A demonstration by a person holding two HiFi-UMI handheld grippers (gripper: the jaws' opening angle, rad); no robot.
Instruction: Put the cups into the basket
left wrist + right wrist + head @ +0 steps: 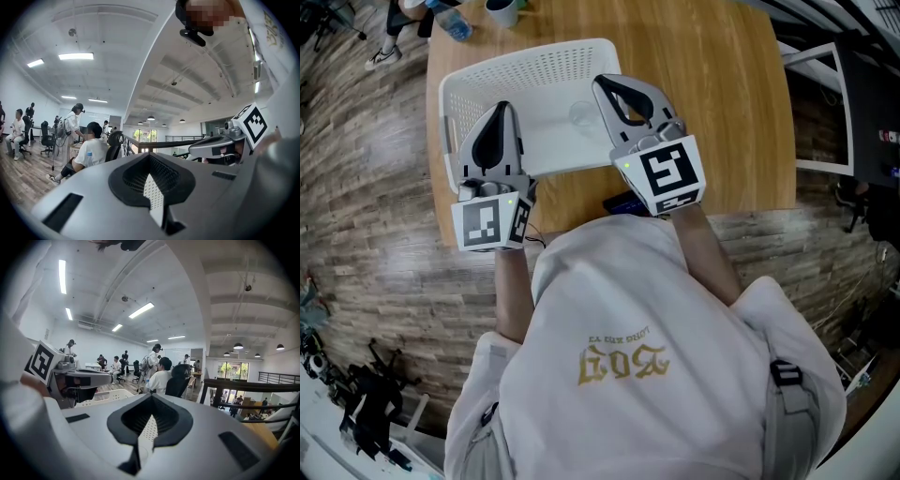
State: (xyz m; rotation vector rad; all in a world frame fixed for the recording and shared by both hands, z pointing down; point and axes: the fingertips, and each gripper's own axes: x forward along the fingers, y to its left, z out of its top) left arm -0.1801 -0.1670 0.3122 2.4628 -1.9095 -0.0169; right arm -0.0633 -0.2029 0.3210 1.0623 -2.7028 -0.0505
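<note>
Head view: the white perforated basket point(553, 66) is seen on the wooden table point(722, 112), toward its left side, with a faint round, transparent shape point(581, 114) lying on the basket floor; whether this is a clear cup cannot be told. A cup point(502, 9) is cut off by the top edge of the picture at the far end of the table, well apart from the basket, with a blue-capped bottle point(453, 22) just to its left. The left gripper point(499, 111) is held over the near left corner of the basket, and the right gripper point(607, 86) over its near right part. In the left gripper view the two jaws are seen pressed together with nothing between them. The same is shown for the right gripper in the right gripper view, where the rim of the basket appears low and to the left. A small dark object point(622, 202) is partly hidden under the right gripper at the near edge of the table. People seated and standing at desks are seen in the background of both gripper views.
</note>
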